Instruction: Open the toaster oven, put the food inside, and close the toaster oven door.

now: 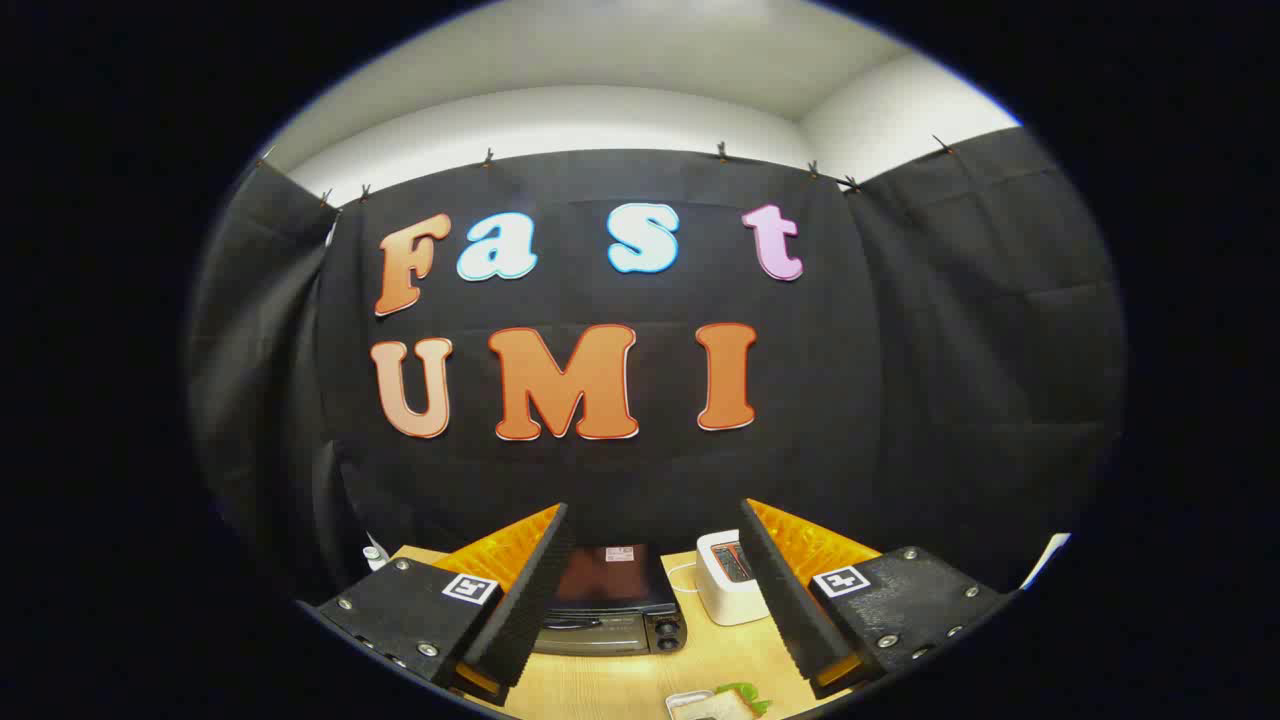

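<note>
Three things sit on the pale wooden surface (pixel 620 690), and the dark toaster oven (pixel 610 600) is the largest and the landmark for the rest. It stands against the booth's black wall with its door closed, a handle bar running across the top of the door and two knobs at the door's right end. Just right of the toaster oven stands a smaller white toaster (pixel 728 578), near it but apart, with a thin cord trailing between them. In front of the toaster oven, nearer the camera and a little to its right, lies the food (pixel 728 702), a sandwich with a green leaf showing, on a small tray.

The claw (pixel 655 590) hangs above and in front of the toaster oven, its fingers spread wide and holding nothing; the oven shows in the gap between them, closer to the left finger.

The step in hand looks to be opening the door. It would go best if the claw drops toward the handle bar, centres on it, and narrows to grip or hook it, then swings the door down along its hinge arc rather than pulling straight out, which could drag the oven. The food lies close to the door's path, so the swing needs to stay clear of the tray.
</note>
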The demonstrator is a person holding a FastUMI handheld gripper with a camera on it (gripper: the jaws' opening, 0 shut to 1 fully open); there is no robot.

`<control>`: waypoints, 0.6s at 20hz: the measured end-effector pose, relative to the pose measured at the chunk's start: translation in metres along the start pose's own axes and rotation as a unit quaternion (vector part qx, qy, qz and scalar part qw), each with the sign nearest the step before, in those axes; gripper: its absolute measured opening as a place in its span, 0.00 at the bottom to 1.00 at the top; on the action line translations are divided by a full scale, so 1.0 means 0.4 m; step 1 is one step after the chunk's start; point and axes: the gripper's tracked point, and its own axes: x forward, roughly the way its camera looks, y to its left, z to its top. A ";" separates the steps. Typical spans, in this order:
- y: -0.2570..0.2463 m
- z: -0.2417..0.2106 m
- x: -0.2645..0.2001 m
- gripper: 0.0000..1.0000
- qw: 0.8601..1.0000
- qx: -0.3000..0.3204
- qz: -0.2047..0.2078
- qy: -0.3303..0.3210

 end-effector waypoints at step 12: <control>0.045 -0.050 0.031 0.99 0.999 0.020 0.035 0.021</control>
